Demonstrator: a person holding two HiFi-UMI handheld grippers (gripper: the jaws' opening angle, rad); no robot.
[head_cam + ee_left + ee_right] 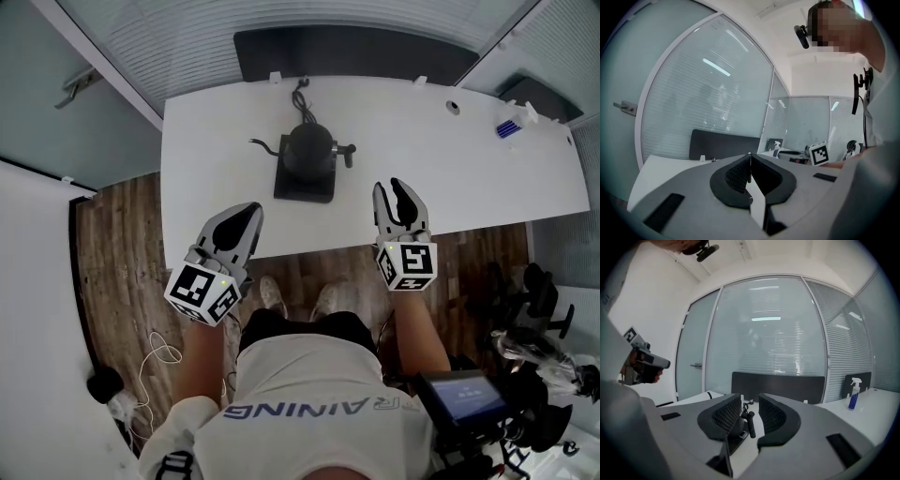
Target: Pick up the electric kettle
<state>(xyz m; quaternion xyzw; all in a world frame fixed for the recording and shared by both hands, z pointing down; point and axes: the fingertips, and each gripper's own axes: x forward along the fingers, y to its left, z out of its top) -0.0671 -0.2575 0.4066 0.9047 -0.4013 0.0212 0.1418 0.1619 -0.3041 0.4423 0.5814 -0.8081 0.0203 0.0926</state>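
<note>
Upside-down lettering on the person's white shirt (319,384) read "RAINING", as far as it showed. The electric kettle (309,150) sat on its black base (303,185) mid-way along the white table (469,178), with a blue spray bottle (511,127) well off to the right. The left gripper (255,208) was pressed together and empty. The right gripper (389,187) was spread, pinching nothing, with the kettle's handle framed beyond its gap.

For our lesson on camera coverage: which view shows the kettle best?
The head view: the whole kettle shows from above, on its base. The right gripper view shows only part of it, beyond its parted jaws. The left gripper view shows none.
</note>
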